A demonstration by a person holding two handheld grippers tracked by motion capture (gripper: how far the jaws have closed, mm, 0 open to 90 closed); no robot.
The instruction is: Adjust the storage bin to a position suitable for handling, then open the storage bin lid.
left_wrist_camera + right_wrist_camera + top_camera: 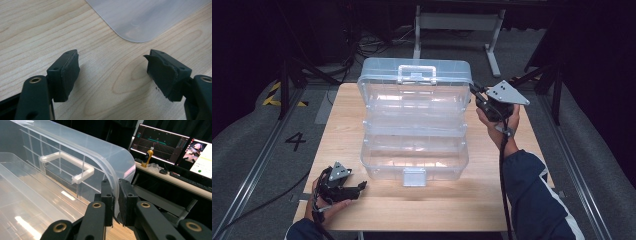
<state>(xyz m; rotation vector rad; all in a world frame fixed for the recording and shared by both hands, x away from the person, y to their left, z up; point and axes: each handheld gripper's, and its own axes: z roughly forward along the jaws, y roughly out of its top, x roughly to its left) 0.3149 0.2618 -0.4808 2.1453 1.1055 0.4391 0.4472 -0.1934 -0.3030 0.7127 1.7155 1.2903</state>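
In the high view, a clear plastic storage box (414, 145) stands open in the centre of the frame on the wooden table (347, 200). Its lid (414, 82) is raised at the far side, with a white carry handle (416, 74) on top, and a white latch (414, 176) hangs on the near wall. Your left gripper (359, 187) lies low on the table in the lower left of the frame, just beside the near left corner of the box but apart from it. Your right gripper (475, 92) is at the right of the frame, and it reaches the right edge of the lid.

In the left gripper view, your jaws stand wide apart with only bare wood between them. A rounded corner of the box (140, 20) is at the top of the frame, well ahead of the pads (71, 75).

In the right gripper view, your right gripper (116, 202) is clamped on the rim of the lid (113, 167), which passes between the two jaws. The handle (66, 166) is at the centre left. In the upper right of the frame are two monitors (160, 143) and a yellow bottle (147, 157) on a desk (175, 181).
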